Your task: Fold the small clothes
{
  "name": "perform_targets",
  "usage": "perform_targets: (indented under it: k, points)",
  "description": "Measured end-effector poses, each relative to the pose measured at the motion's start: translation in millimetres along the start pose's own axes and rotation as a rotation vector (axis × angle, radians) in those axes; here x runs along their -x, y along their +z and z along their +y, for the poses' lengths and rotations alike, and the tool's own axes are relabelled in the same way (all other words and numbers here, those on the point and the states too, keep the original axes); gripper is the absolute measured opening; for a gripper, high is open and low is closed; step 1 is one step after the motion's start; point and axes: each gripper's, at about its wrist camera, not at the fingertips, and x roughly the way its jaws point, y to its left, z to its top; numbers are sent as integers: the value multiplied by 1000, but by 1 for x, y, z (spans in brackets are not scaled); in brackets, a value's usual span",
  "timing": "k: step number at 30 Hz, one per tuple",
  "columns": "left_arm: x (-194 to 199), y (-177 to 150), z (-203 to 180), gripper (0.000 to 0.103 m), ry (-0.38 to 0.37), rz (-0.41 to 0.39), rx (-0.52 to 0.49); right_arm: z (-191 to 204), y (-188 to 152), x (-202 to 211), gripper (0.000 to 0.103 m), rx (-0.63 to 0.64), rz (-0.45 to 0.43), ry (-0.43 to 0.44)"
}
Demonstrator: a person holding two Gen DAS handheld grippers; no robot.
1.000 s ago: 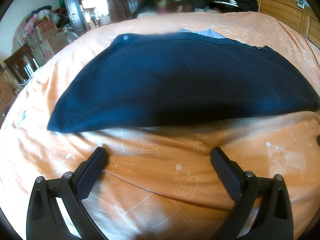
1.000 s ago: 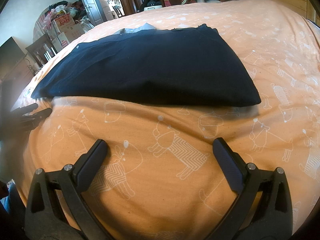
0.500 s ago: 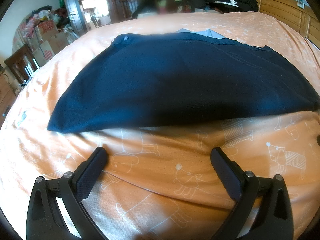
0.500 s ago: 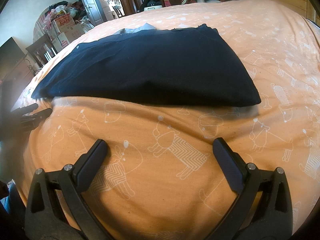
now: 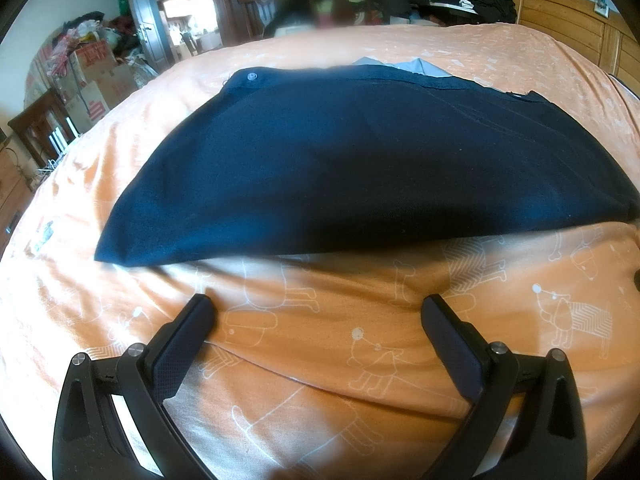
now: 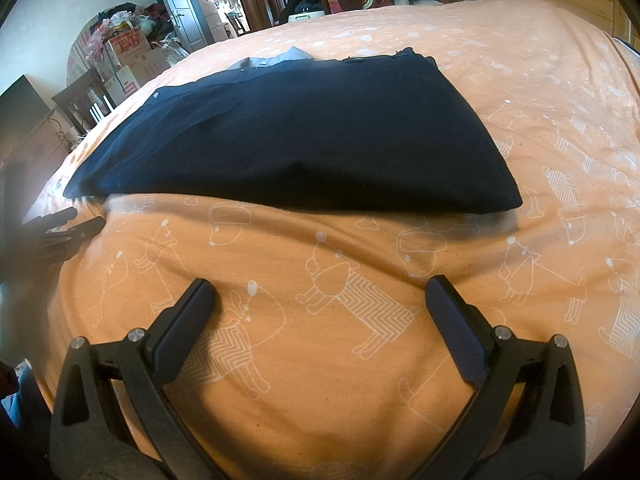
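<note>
While the navy garment [image 5: 360, 160] lies flat on the orange bedspread [image 5: 320, 360], both jaws spread wide, the left gripper [image 5: 316, 312] and right gripper [image 6: 320, 296] sit short of its near edge, holding nothing, seemingly placed to approach its corners.

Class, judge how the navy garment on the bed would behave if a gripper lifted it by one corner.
The navy garment lies flat, following the bed, so it would probably droop. Looks thin, likely light. Its folded layers may slide apart.
</note>
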Motion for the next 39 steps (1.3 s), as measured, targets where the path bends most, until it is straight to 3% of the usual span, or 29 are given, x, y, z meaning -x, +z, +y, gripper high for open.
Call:
perform_targets:
  k: [39]
  points:
    - [1, -1, -1, 103, 3, -2, 0, 2, 0, -3, 103, -3, -1, 3]
